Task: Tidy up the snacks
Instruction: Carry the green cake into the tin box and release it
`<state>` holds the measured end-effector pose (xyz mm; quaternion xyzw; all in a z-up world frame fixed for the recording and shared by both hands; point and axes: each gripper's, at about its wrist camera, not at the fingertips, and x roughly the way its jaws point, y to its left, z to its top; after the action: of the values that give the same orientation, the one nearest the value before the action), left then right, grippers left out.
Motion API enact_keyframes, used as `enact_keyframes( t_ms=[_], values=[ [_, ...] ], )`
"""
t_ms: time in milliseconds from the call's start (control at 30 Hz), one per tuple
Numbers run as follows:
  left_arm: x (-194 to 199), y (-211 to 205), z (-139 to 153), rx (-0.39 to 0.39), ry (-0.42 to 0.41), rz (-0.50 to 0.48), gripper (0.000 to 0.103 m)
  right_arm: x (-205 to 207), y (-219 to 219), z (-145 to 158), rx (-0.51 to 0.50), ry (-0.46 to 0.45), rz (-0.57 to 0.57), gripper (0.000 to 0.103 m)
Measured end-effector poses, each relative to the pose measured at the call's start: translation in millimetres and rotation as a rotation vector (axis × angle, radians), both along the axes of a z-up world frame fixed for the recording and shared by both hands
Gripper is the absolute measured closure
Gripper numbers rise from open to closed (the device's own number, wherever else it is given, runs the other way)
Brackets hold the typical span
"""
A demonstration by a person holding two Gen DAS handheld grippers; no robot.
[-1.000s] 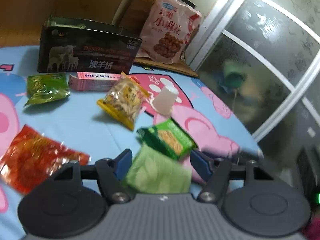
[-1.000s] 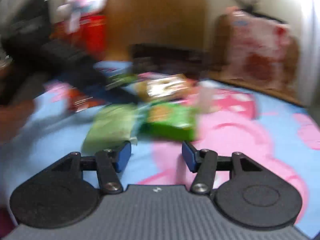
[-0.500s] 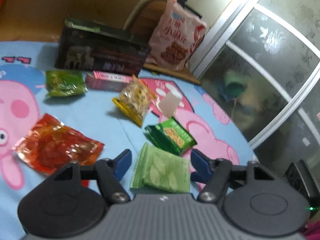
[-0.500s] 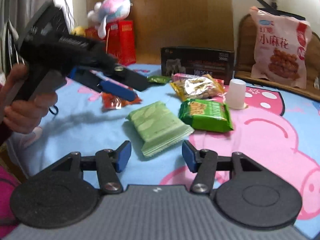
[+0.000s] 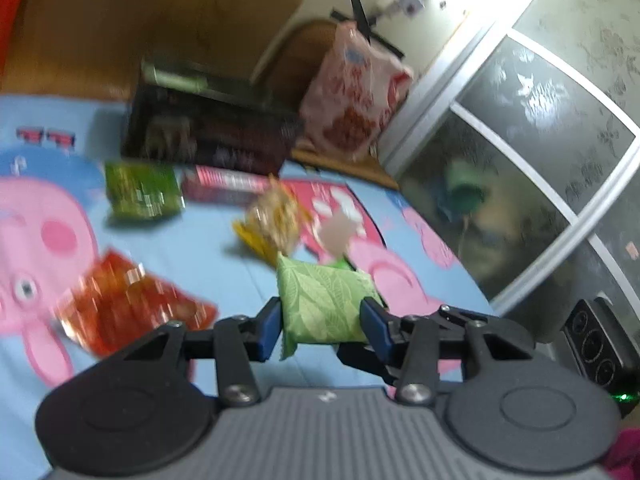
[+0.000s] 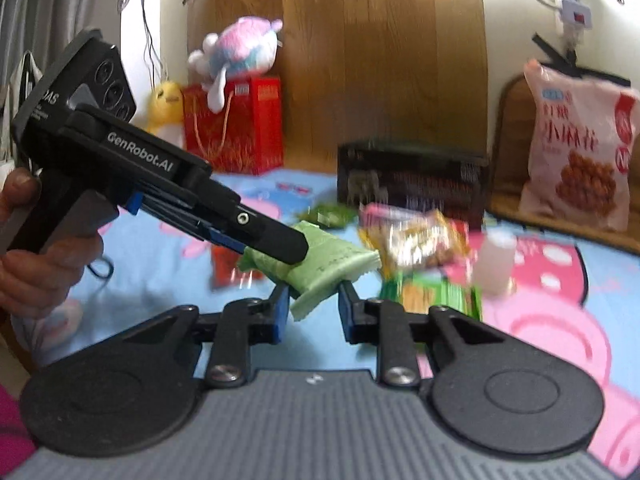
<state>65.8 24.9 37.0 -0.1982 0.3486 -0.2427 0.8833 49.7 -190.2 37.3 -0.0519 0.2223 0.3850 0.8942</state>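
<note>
Here, one green packet (image 5: 324,304) (lifted), two grippers closing

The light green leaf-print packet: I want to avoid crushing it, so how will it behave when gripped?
The light green leaf-print packet looks puffy, so it probably yields. Both the left gripper and right gripper are closing on it. Its flat crimped end looks floppy; the film may be slippery.

The surface carries one light green packet (image 5: 324,304), two darker green packets (image 5: 140,190) (image 6: 432,294), one red packet (image 5: 128,308), one yellow packet (image 5: 276,220), one pink box (image 5: 224,184), one white cup (image 6: 494,262), one dark tin (image 5: 208,132) and one large pink bag (image 6: 580,152).
</note>
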Motion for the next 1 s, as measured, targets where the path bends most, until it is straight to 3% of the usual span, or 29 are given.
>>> enact_keyframes(
  t_ms=[467,600,800,867,1000],
  values=[
    [146.9,25.3,49.0,-0.005,-0.078,0.189,0.059,172.4,40.9,47.4,0.041,0.062,-0.018,0.074],
    [185.3,24.8,44.3,0.038,-0.063,0.236,0.052,210.2,50.7,41.1,0.014,0.107,-0.085,0.058],
    [146.4,49.6,35.3,-0.08,-0.106,0.218,0.051,199.2,-7.7,32.3,0.126,0.219,-0.155,0.058],
    [137.8,48.5,20.4,-0.098,-0.061,0.2,0.052,197.5,-22.0,22.4,0.114,0.287,-0.17,0.058],
    [149.1,34.3,-11.8,-0.049,0.056,0.205,0.052,204.8,-25.8,-0.1,0.058,0.451,-0.187,0.058]
  ],
)
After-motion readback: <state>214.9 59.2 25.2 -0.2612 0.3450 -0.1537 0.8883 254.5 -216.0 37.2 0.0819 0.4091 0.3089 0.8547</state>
